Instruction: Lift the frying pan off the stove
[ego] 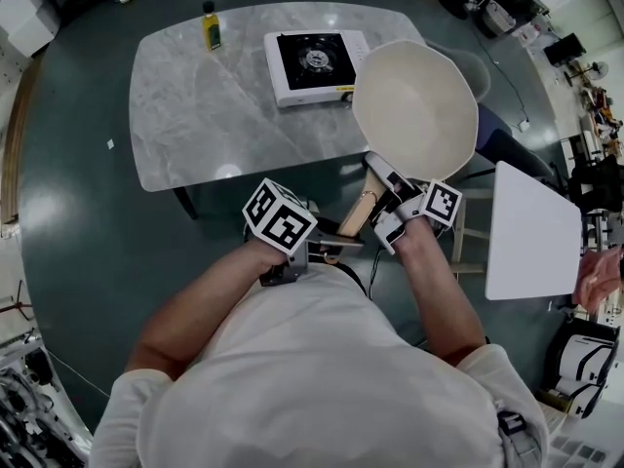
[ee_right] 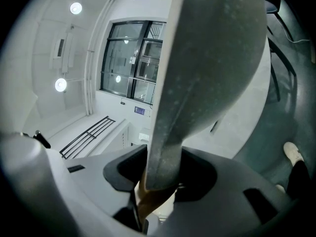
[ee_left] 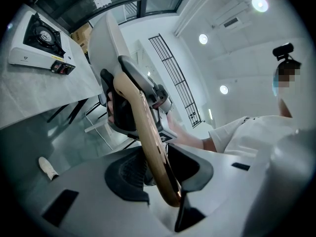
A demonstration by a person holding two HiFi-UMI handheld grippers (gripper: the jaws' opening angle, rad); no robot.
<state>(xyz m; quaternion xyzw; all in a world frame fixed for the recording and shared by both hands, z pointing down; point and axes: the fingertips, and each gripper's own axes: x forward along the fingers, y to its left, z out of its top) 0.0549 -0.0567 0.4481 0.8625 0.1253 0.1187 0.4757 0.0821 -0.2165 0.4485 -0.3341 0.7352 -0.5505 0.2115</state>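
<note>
Your left gripper [ee_left: 158, 169] is clamping the tail of the wooden handle [ee_left: 147, 132], and your right gripper [ee_right: 160, 174] is clamping its neck just ahead, probably to share the weight. You're holding the frying pan [ego: 414, 105] raised over the table [ego: 185, 125] corner, clear of the stove [ego: 314, 64] sitting bare farther back.

The stove [ego: 292, 91] sits on the table [ego: 195, 115], toward its far right part, with a bottle [ego: 211, 27] to its left near the far edge. The frying pan [ego: 414, 105] is off the stove, to its right, over the table's right edge. Its handle [ego: 361, 211] runs back toward the person. The right gripper [ego: 390, 208] clamps the handle next to the pan, and the left gripper [ego: 327, 250] clamps its near end. A flat panel [ego: 531, 232] lies right of both grippers.
</note>
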